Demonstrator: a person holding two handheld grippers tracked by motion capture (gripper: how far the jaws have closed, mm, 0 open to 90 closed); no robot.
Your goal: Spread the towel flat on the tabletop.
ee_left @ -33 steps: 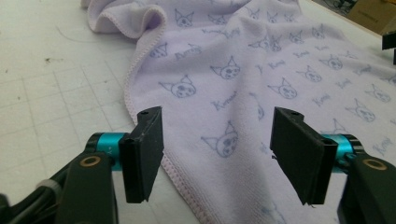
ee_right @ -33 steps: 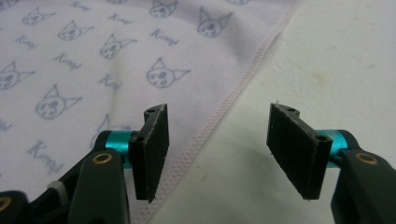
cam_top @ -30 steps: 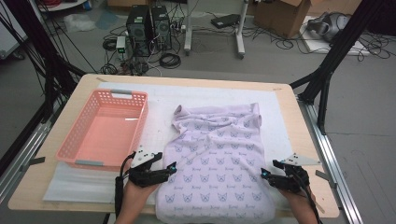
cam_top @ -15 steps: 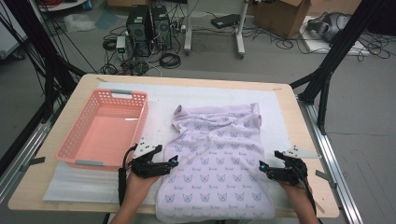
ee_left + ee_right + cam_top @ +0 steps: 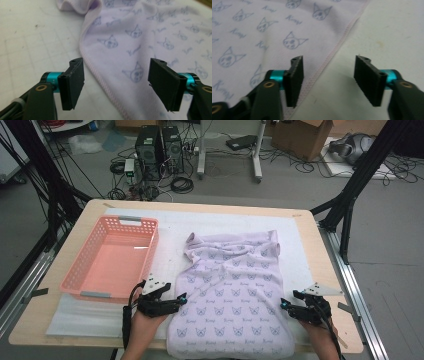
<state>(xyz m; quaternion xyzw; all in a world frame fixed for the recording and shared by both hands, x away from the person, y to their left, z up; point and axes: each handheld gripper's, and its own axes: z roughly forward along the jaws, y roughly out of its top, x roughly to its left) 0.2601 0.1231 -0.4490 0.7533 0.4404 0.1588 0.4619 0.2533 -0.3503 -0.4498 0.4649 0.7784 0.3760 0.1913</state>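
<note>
A lilac cloth (image 5: 232,285) printed with cat faces lies spread on the white mat (image 5: 165,227). My left gripper (image 5: 182,298) sits at the cloth's left edge, low on the table. In the left gripper view this gripper (image 5: 116,85) is open and its jaws have just been closing. The cloth's hem (image 5: 100,75) runs between them, untouched by the pads. My right gripper (image 5: 285,305) is at the cloth's right edge. In the right gripper view it (image 5: 328,80) is open too, jaws just closing, with the hem (image 5: 329,57) between them.
A pink plastic basket (image 5: 95,294) stands on the left of the mat, close to my left hand. The wooden table's front edge (image 5: 40,330) runs just below both hands. Black frame poles rise at both sides of the table.
</note>
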